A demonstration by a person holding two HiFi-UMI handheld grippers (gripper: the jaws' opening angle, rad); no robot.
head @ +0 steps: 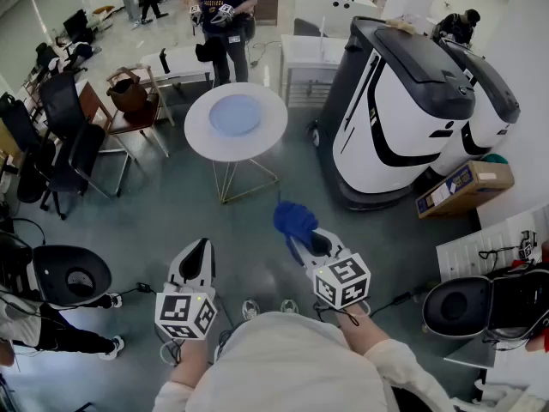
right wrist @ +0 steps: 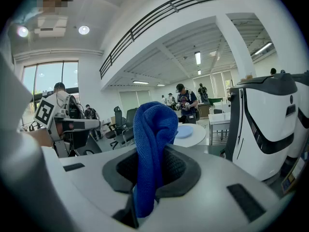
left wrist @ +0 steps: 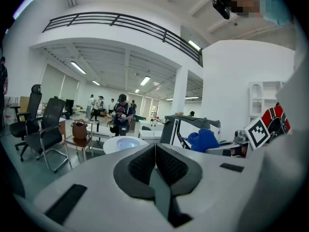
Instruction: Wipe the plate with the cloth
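Observation:
A pale blue plate [head: 235,114] lies on a round white table [head: 199,137] some way ahead of me. It also shows small in the left gripper view as the plate [left wrist: 127,142] and in the right gripper view as the plate [right wrist: 184,131]. My right gripper [head: 302,237] is shut on a blue cloth [head: 293,220], which stands up bunched between its jaws as the cloth [right wrist: 150,149]. My left gripper [head: 196,254] is shut with nothing in it; its pads [left wrist: 145,164] meet. Both grippers hang over the floor, well short of the table.
Two large white and black machines [head: 403,101] stand right of the table. A wooden chair with a brown bag [head: 129,93] and black office chairs [head: 60,136] are at the left. A person [head: 223,15] stands behind the table. A cardboard box [head: 463,187] lies at the right.

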